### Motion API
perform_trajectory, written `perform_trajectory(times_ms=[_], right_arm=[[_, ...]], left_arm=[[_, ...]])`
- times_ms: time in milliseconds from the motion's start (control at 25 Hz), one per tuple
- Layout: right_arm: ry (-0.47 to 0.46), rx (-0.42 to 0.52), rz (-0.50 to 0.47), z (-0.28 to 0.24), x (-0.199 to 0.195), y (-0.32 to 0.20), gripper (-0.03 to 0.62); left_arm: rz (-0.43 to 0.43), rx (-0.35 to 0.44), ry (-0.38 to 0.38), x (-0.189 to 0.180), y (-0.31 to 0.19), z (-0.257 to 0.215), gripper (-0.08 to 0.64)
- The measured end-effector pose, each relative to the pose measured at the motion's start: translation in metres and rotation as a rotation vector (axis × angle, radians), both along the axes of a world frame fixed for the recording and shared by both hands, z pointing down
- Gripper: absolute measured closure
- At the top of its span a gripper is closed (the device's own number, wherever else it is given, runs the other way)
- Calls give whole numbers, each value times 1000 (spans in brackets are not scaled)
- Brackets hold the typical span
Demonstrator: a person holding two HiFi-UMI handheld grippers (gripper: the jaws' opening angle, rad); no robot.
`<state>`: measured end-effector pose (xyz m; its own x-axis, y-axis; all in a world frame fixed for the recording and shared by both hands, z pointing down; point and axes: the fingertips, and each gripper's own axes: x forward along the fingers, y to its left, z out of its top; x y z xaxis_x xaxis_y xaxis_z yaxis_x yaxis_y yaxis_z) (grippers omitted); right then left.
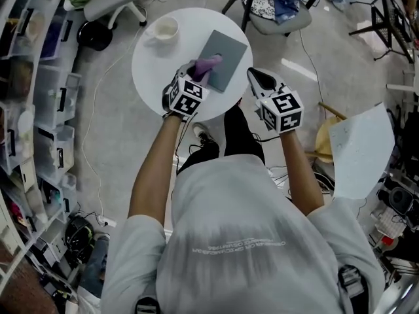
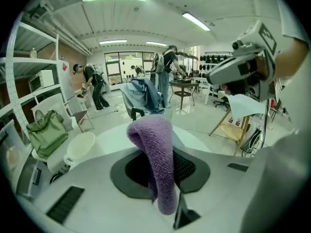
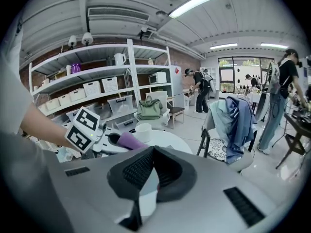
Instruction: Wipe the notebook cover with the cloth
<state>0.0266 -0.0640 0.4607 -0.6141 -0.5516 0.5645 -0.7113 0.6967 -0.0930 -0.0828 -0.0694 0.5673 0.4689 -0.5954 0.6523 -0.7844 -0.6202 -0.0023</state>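
A grey notebook (image 1: pixel 226 56) lies on the round white table (image 1: pixel 152 70), at its right side. A purple cloth (image 1: pixel 209 64) rests on the notebook's near-left edge, and my left gripper (image 1: pixel 200 74) is shut on it. In the left gripper view the cloth (image 2: pixel 156 149) folds up and over between the jaws of the left gripper (image 2: pixel 163 165). My right gripper (image 1: pixel 253 76) hovers just off the notebook's near-right corner, apart from it. Its jaws meet at the tips with nothing between them in the right gripper view (image 3: pixel 151 152).
A white cup (image 1: pixel 164 29) stands at the table's far left. Storage shelves (image 1: pixel 33 110) line the left side. A chair draped with clothes (image 1: pixel 278 5) and an office chair (image 1: pixel 118 2) stand beyond the table. A white board (image 1: pixel 361 150) leans at the right. People stand far off.
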Motion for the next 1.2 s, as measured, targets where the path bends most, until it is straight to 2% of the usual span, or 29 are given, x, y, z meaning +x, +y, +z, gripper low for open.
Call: perform_trajectory(times_ms=[120, 280, 440, 520, 680, 800, 920, 1080, 1200], right_arm=[[-1, -11, 8, 5, 8, -10, 589], [-11, -48, 26, 15, 22, -33, 590], [-19, -71, 25, 22, 36, -64, 590], [-22, -83, 10, 27, 40, -78, 591], [-17, -116, -36, 41, 42, -98, 591], [-18, -131, -62, 50, 40, -113, 591], [-28, -147, -74, 58, 39, -122, 591], [-32, -160, -82, 66, 39, -129, 590], [-28, -168, -84, 72, 41, -129, 591]], left_arm=[[-40, 24, 0, 3, -35, -17, 485], [-58, 27, -84, 6, -79, -21, 485], [-83, 39, -121, 14, -120, -14, 482], [-86, 46, -187, 15, -139, -3, 477], [-29, 47, -356, 22, -162, 27, 479], [27, -17, -448, 24, -169, 58, 479], [95, -75, -498, 27, -160, 86, 480], [179, -18, -557, 32, -153, 98, 482], [193, -28, -541, 33, -151, 100, 482]])
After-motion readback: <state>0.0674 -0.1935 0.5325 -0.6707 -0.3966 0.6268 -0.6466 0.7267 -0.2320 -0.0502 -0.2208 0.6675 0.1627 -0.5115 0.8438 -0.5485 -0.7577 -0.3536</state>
